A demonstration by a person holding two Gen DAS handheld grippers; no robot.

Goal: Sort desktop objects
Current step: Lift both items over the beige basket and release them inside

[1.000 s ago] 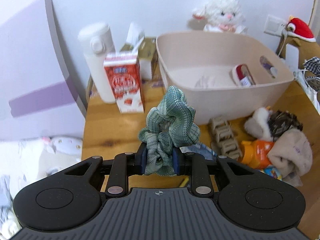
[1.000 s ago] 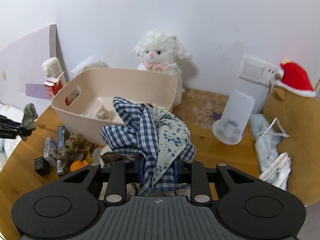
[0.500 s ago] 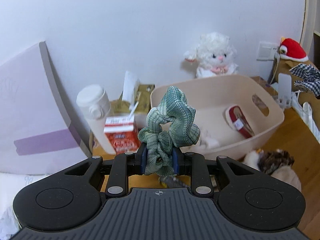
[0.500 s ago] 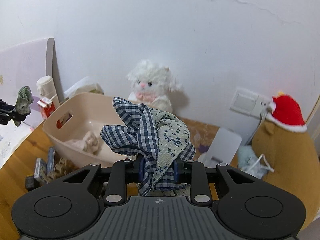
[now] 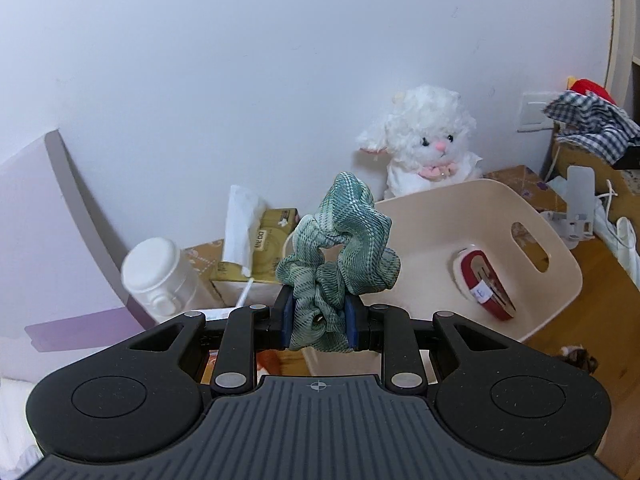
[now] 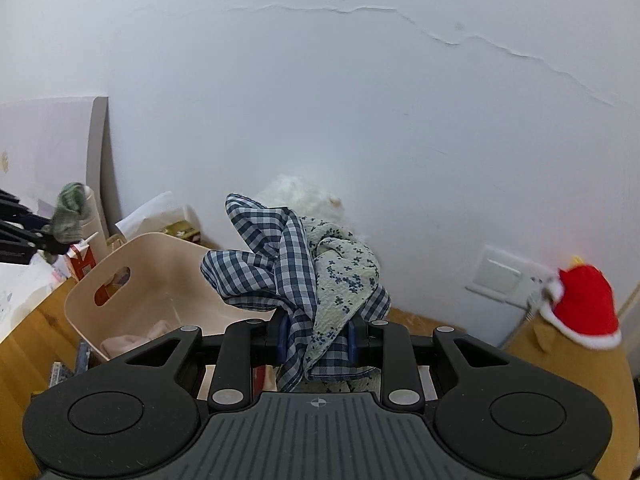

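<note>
My left gripper [image 5: 319, 322] is shut on a green plaid scrunchie [image 5: 340, 248], held up above the near left rim of the beige tub [image 5: 560, 280]. My right gripper [image 6: 316, 340] is shut on a bundle of blue checked and floral cloth [image 6: 304, 276], lifted near the tub [image 6: 168, 276] and hiding most of the white plush behind it. The right wrist view shows the left gripper [image 6: 50, 234] with the scrunchie [image 6: 70, 210] at far left. The left wrist view shows the checked cloth [image 5: 592, 124] at far right. Inside the tub lies a red and white item [image 5: 482, 284].
A white plush lamb [image 5: 428, 144] sits behind the tub. A white bottle [image 5: 156, 276], a tissue box [image 5: 264, 248] and a red carton [image 6: 82, 264] stand left of it. A plush with a red hat [image 6: 580, 308], a wall switch [image 6: 500, 276] and a white stand [image 5: 578, 204] are on the right.
Both grippers have risen and tilted upward with their cloth still held. The table clutter has dropped out of view, and the wall now fills most of both views.
</note>
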